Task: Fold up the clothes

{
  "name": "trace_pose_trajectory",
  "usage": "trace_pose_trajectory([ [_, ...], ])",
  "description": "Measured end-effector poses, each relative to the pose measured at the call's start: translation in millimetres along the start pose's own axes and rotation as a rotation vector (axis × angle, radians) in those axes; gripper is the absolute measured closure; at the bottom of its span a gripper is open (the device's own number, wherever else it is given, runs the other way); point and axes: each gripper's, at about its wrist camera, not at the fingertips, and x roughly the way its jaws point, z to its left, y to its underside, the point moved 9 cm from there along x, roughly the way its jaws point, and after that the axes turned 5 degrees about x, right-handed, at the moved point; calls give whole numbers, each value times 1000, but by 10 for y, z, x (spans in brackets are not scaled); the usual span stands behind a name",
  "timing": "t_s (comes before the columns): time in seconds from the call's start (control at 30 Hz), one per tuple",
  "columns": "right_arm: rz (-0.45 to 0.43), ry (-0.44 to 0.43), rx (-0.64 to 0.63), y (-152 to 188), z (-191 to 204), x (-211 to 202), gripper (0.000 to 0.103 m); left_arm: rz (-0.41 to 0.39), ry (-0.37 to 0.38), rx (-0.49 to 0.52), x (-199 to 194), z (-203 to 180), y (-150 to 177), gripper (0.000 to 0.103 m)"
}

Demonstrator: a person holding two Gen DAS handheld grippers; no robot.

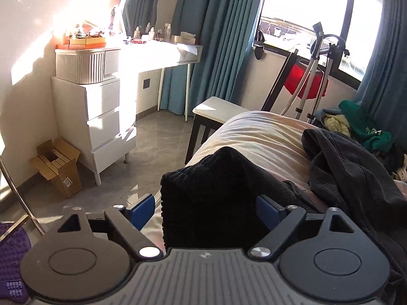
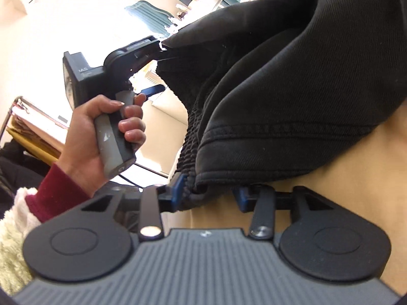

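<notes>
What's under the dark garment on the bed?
Under the dark garment only the cream bedding shows around its edges. Whatever lies beneath the bunched folds is covered and cannot be seen.

Window [image 1: 305,0] sunlight overexposes walls; edges warp, dark fabric perhaps underexposed.

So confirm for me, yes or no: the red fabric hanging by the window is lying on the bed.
No. The red fabric hangs on the rack by the window, behind and apart from the bed.
</notes>
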Motion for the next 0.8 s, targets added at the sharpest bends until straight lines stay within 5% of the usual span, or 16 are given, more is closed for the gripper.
trace_pose_trajectory([
  [0.03, -12, 4, -19, 8, 32, -95, 11, -14, -2, 13, -143, -19, 26, 6],
  [0.2, -90, 41, -131, -3, 235, -661, 12, -83, 56, 35, -1001, -359, 178, 0],
  [0.47, -316, 144, -318, -493, 533, -1609, 12, -169, 181, 164, -2194, -1362, 577, 0],
  [0.67, -411, 258, -424, -842, 364, -2356, 12, -181, 274, 139, -2503, -1909, 988, 0],
  [0.8, -474, 324, -433, -948, 70, -2681, 12, -147, 294, 189, -2364, -2137, 1164, 0],
])
